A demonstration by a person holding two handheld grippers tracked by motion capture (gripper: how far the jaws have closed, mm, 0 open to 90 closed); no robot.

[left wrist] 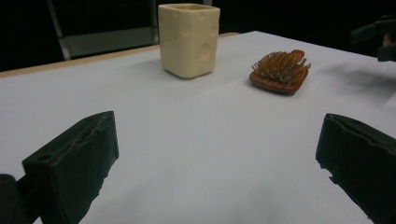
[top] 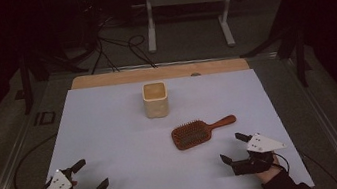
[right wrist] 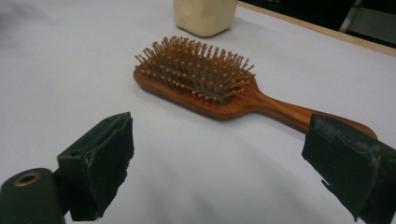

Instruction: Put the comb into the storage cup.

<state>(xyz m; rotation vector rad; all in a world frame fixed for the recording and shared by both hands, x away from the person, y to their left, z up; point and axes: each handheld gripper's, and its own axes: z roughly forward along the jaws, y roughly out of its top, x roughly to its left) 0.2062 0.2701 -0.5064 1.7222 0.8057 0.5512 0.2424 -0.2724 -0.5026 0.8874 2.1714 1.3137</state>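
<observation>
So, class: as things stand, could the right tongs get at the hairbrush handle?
Probably yes. The right tongs stand open just short of the hairbrush, with only bare white sheet between, and the cup sits well beyond it.

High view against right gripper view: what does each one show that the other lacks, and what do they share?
High view alone: the left gripper, open on the white sheet, the table's wooden far edge and the floor cables beyond. Right gripper view alone: the brush's single bristles, close up. Shared: the wooden hairbrush, bristles up, the cream cup behind it, and the open right gripper, holding nothing.
</observation>
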